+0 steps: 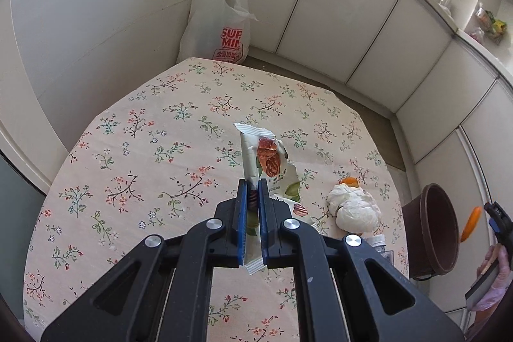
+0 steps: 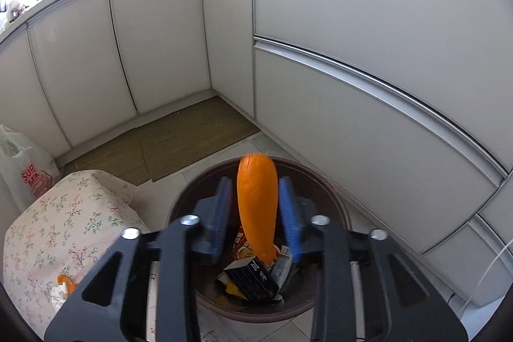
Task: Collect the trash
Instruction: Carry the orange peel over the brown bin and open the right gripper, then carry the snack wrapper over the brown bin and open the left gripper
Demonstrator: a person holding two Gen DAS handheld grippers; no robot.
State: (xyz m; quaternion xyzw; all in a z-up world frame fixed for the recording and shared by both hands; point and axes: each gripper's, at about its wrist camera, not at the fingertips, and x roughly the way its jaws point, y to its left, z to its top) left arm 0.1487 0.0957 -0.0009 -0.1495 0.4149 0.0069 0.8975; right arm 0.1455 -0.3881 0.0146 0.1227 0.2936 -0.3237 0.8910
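Observation:
My left gripper (image 1: 252,185) is shut on a white snack wrapper (image 1: 267,156) printed with nuts and holds it upright above the floral table (image 1: 144,149). A crumpled white tissue (image 1: 356,209) and a bit of orange peel (image 1: 349,181) lie on the table to its right. My right gripper (image 2: 256,185) stands open over the brown bin (image 2: 335,207). A blurred orange peel (image 2: 258,207) hangs loose between its jaws, with a gap on each side. In the left wrist view the same peel (image 1: 470,223) is in the air beside the bin (image 1: 433,229).
The bin holds a black carton (image 2: 250,278) and other wrappers. A white plastic bag (image 1: 218,21) stands on the floor behind the table. White cabinets (image 2: 352,21) wrap the corner, with a woven mat (image 2: 179,137) at their foot. A gloved hand (image 1: 493,278) shows at the right edge.

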